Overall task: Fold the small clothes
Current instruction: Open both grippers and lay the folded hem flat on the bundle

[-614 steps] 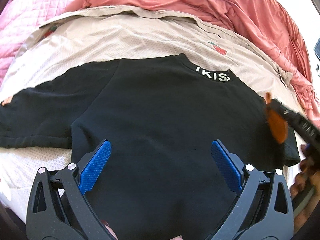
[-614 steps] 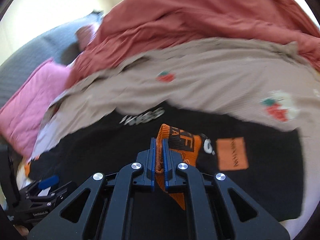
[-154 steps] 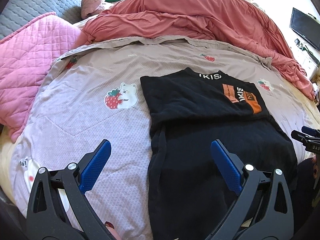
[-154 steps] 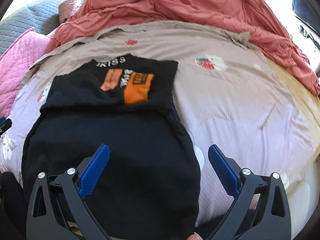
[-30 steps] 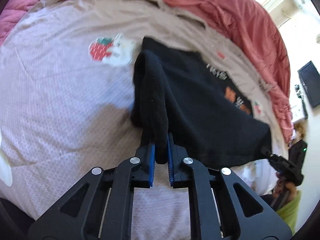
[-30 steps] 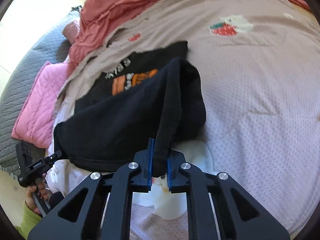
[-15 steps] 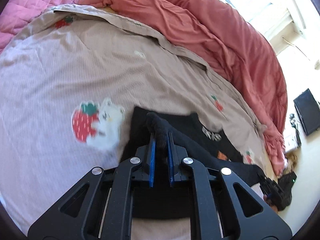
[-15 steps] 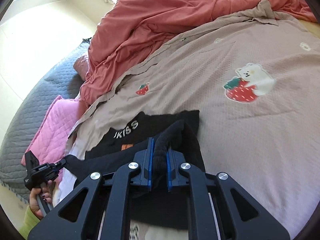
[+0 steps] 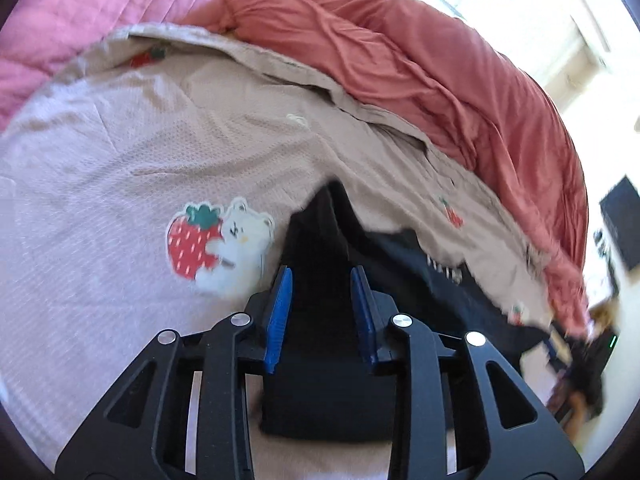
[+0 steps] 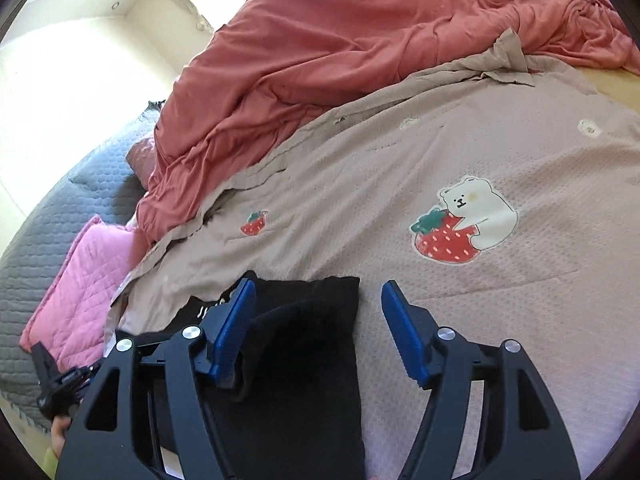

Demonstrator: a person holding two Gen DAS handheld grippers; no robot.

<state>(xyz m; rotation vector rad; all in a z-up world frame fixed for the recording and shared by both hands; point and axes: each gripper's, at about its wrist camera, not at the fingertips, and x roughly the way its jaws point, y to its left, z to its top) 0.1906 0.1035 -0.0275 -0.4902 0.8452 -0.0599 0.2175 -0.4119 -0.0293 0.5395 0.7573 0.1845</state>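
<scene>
A black T-shirt (image 9: pixel 320 360) lies folded on the beige bedspread (image 9: pixel 120 160), its hem brought up over the collar end. My left gripper (image 9: pixel 320 276) is open, blue pads either side of the shirt's left top corner, which bunches up between them. My right gripper (image 10: pixel 316 296) is open over the shirt's right top corner (image 10: pixel 304 340); the cloth rests against its left pad. White collar lettering (image 9: pixel 444 270) peeks out beside the fold, and also shows in the right wrist view (image 10: pixel 208 308).
A red duvet (image 9: pixel 420 80) is heaped along the far side of the bed. A pink quilted pillow (image 10: pixel 80 292) and a grey quilt (image 10: pixel 60 208) lie at the left. Strawberry-bear patches (image 10: pixel 464 220) mark the bedspread. A dark screen (image 9: pixel 620 228) stands at right.
Both grippers carried the shirt's hem up to the collar end, lowered it, and have opened, letting go of the cloth.
</scene>
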